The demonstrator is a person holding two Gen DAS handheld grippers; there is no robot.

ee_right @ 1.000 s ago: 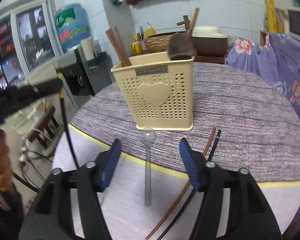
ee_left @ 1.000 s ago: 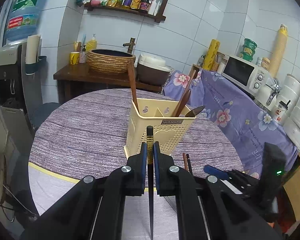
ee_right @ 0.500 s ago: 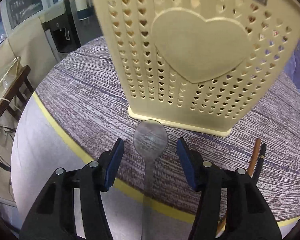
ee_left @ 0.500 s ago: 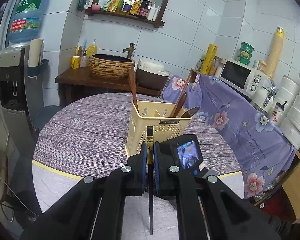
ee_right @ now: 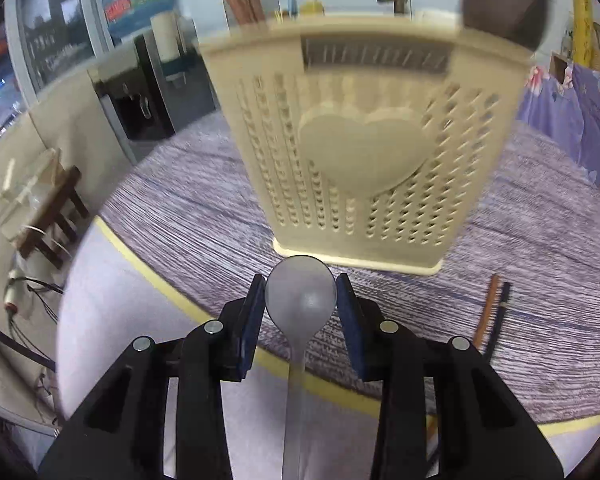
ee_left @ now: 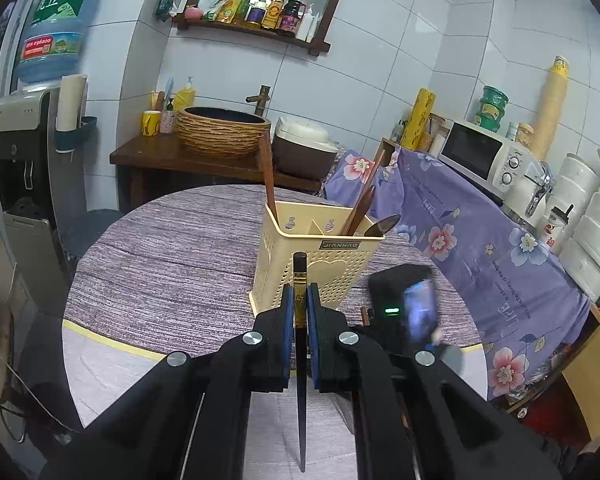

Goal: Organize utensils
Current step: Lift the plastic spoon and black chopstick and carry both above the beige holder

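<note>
Right wrist view: a light, slippery clear spoon (ee_right: 300, 300) is bracketed at its bowl by closing fingers (ee_right: 346, 312); its stiffer neck would be better gripped.

One holder (ee_right: 364, 152), one clear spoon (ee_right: 300, 300), two loose chopsticks (ee_right: 492, 308), one clamped chopstick (ee_left: 299, 300).

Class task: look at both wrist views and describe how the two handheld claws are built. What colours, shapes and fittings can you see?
The left claw and the right claw match: black angular plastic arms, round silver bolt heads at the pivots, flat blue pads lining the fingers. In the left view the right claw's body is a black block with a small green light. No sleeves or cables show.
</note>
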